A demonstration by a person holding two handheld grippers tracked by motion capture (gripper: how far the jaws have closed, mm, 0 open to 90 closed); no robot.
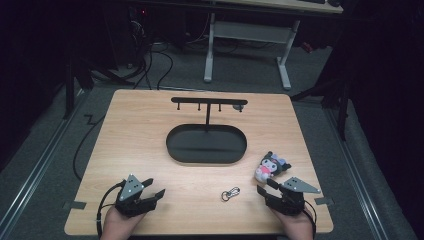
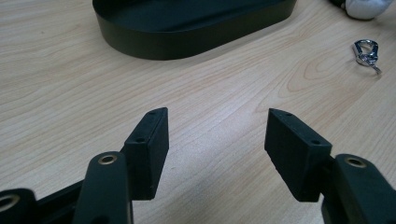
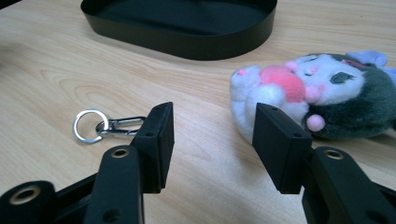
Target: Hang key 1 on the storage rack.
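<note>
A small plush toy [image 1: 270, 166] with a black hood, white body and pink front lies on its side on the wooden table [image 1: 130, 130], at the right. In the right gripper view the plush toy [image 3: 313, 95] rests just beyond my right gripper [image 3: 212, 122], whose jaws stand open with bare wood between them. A silver key clip with a ring [image 1: 230, 193] lies between the two hands; the key clip [image 3: 108, 126] sits left of the right jaws. My left gripper [image 1: 156, 187] is open over bare table at the front left [image 2: 217, 128]. A black oval tray [image 1: 206, 144] with a hook stand [image 1: 208, 103] sits mid-table.
The tray's wall [image 2: 187, 42] lies ahead of the left jaws, and the key clip [image 2: 366, 52] is off to their right. Beyond the table are a white desk frame [image 1: 247, 45] and cables on a grey floor. A person's hands hold both grippers at the near edge.
</note>
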